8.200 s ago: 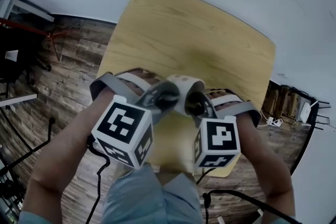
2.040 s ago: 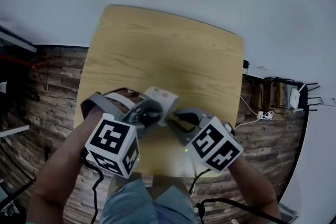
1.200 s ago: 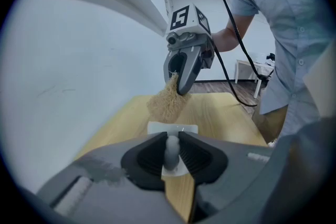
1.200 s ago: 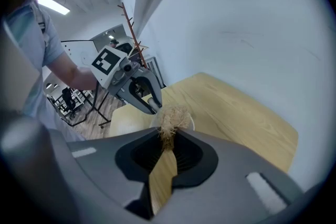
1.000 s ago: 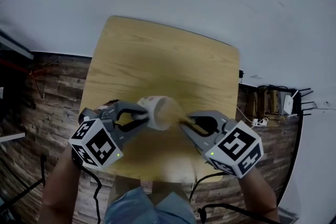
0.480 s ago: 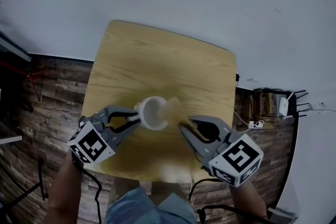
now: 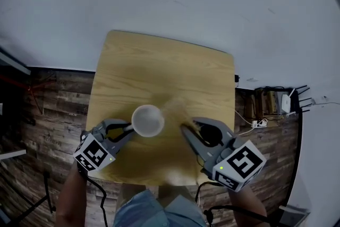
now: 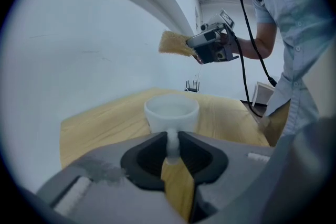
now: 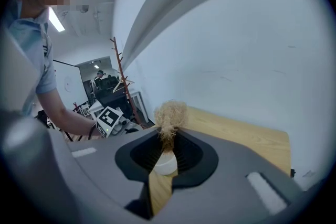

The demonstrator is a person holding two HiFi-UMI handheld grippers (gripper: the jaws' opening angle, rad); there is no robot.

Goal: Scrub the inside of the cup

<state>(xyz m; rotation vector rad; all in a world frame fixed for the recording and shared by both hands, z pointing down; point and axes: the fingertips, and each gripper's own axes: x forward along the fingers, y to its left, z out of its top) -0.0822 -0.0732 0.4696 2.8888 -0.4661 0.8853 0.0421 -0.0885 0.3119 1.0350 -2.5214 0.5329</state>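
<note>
A white cup sits upright over the front part of the wooden table, its mouth facing up. My left gripper is shut on the cup's handle, which stands pinched between the jaws in the left gripper view, with the cup's bowl just beyond. To the right of the cup, my right gripper is shut on a tan fibrous scrubber, which sticks up out of the jaws. The scrubber hangs beside the cup, outside it. I cannot tell whether the cup rests on the table.
The table's front edge lies close to the person's body. Around the table is dark wood flooring, with cables and a power strip at the right. A coat stand and other furniture show far behind the left gripper.
The cup has swung from tilted, mouth towards the scrubber, to upright. The left gripper has moved down with it, and the right gripper has drawn the scrubber back to the right.
</note>
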